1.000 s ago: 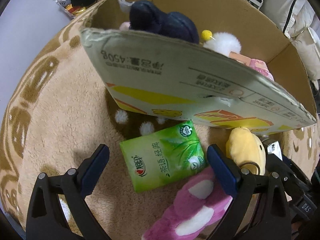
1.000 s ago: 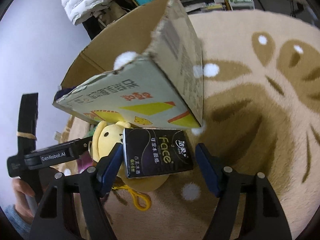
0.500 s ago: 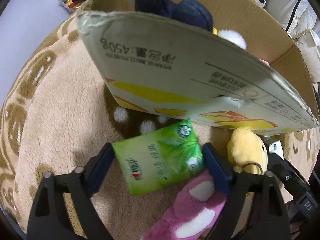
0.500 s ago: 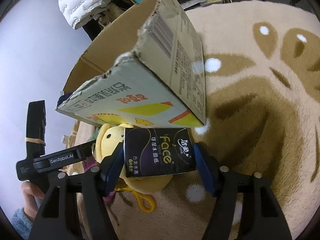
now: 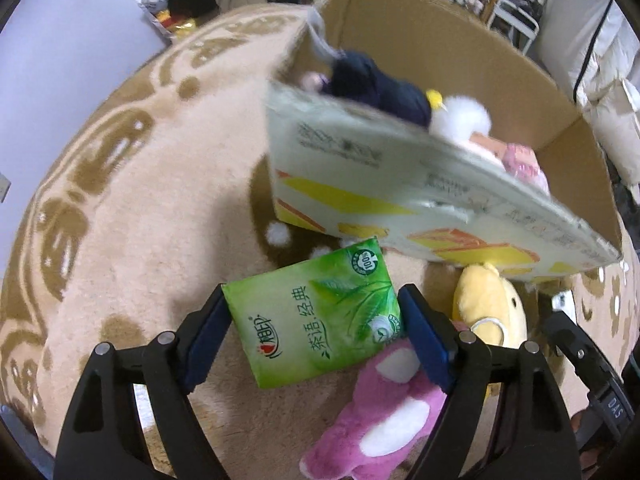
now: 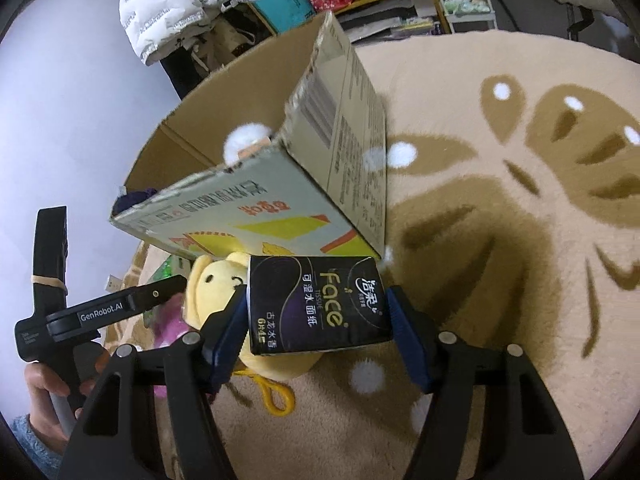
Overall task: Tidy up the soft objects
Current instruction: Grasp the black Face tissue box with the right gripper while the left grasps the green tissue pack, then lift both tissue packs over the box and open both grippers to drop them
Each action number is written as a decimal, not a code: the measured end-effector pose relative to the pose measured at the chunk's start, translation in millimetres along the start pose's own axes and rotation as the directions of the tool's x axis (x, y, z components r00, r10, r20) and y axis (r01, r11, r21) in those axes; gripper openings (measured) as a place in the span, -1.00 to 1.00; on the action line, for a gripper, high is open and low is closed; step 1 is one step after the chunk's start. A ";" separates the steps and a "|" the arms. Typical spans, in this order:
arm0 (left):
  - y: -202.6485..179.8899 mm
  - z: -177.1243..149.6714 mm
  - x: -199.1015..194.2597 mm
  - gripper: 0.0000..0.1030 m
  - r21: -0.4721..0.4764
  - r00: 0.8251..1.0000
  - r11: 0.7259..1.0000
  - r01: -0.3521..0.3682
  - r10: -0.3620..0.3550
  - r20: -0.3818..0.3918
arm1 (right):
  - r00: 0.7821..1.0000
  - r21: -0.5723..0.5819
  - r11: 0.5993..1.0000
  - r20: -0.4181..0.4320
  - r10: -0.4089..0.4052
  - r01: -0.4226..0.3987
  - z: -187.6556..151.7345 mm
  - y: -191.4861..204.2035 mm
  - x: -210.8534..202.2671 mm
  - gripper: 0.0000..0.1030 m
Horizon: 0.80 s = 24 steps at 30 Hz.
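Note:
My left gripper [image 5: 316,332] is shut on a green tissue pack [image 5: 316,316] and holds it above the rug, just in front of the cardboard box [image 5: 440,200]. My right gripper [image 6: 318,312] is shut on a black tissue pack [image 6: 316,304], also lifted, near the box's [image 6: 320,168] front corner. A yellow plush [image 5: 488,304] and a pink plush [image 5: 384,416] lie on the rug below; the yellow plush shows in the right wrist view [image 6: 216,284] too. Inside the box lie a dark blue plush [image 5: 376,88], a white pompom [image 5: 464,118] and a pink item [image 5: 524,164].
A round beige rug [image 6: 520,220] with brown leaf pattern covers the floor. Shelves and a white jacket [image 6: 168,4] stand behind the box. The left gripper's handle [image 6: 92,312] and the hand on it sit left of the right gripper.
My left gripper closed on the green pack and lifted it. My right gripper closed on the black pack and raised it. The box looks farther away in both views.

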<state>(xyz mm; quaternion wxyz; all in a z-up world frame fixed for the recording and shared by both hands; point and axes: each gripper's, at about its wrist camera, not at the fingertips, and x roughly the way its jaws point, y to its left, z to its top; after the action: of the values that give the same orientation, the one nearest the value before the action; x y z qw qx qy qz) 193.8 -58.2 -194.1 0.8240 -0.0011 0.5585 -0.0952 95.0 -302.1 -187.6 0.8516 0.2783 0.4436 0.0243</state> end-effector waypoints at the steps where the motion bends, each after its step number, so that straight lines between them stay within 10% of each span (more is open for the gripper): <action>1: 2.8 0.0 -4.1 0.60 -0.004 1.000 1.000 -0.002 0.002 0.013 | 1.000 -0.001 1.000 0.009 -0.001 0.001 -0.2 0.5 -3.4 0.38; 24: -22.7 -11.7 -125.5 0.60 0.066 0.958 0.995 -0.075 0.053 0.283 | 0.979 -0.078 0.997 0.205 -0.011 0.028 9.7 35.5 -101.7 0.38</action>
<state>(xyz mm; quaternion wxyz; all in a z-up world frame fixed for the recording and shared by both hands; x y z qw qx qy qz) 134.6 -59.4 -80.5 0.8971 0.0348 0.4315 -0.0887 48.2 -305.8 -90.2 0.9035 0.2404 0.3549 0.0051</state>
